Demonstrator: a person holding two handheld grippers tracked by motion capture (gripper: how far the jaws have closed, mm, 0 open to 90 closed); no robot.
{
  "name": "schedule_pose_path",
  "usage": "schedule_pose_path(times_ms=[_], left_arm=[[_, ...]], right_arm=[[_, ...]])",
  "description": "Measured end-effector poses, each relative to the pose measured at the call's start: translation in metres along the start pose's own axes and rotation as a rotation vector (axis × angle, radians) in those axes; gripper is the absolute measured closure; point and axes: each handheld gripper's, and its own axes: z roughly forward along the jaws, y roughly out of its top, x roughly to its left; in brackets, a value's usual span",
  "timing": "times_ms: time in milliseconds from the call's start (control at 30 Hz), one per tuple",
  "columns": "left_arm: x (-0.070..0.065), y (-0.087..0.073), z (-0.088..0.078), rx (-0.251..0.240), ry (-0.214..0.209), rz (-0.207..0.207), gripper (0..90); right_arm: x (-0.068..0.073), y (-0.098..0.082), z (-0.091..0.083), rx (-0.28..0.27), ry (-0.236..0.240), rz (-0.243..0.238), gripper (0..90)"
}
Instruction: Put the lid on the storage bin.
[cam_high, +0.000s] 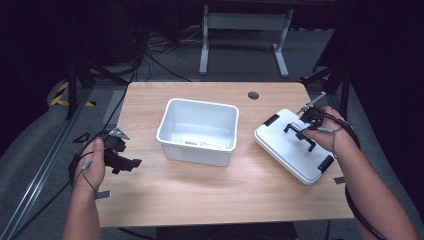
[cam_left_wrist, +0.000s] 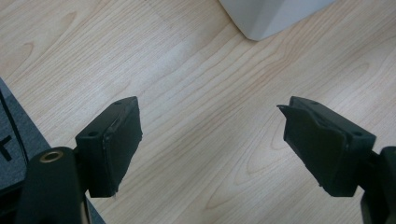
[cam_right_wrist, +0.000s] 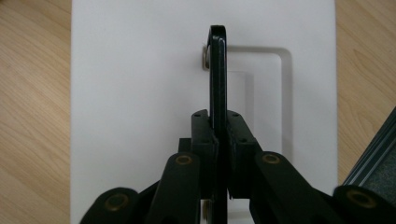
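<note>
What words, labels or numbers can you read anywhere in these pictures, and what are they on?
Nothing can be read.
White bin: a white label with dark print lies inside it at the bottom, too small and blurred to read.
Lid, with the right gripper shut on its black handle: no text.
Left gripper and table: no text.

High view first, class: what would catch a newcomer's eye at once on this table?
The open white bin at the middle of the wooden table draws the eye first. To its right lies the white lid, where the right gripper is shut on the lid's black handle. The left gripper hovers open over bare wood at the table's left edge.
</note>
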Motion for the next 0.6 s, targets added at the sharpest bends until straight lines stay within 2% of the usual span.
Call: schedule_pose_path(times_ms=[267,400,600], left_arm=[[0.0,-0.001,0.0,-0.003,-0.003,-0.003,19.9],[0.001,-0.001,0.0,-0.007,-0.005,-0.006,19.8],[0.001,-0.001,0.0,-0.004,-0.006,-0.006,19.9]], right_arm=[[-0.003,0.007,-0.024,-0.026,-0.007,-0.013,84.9],[-0.005,0.01,-0.039,-0.061,0.005,-0.033,84.9],[-0.004,0.015,-0.054,-0.084,-0.006,-0.047,84.9]])
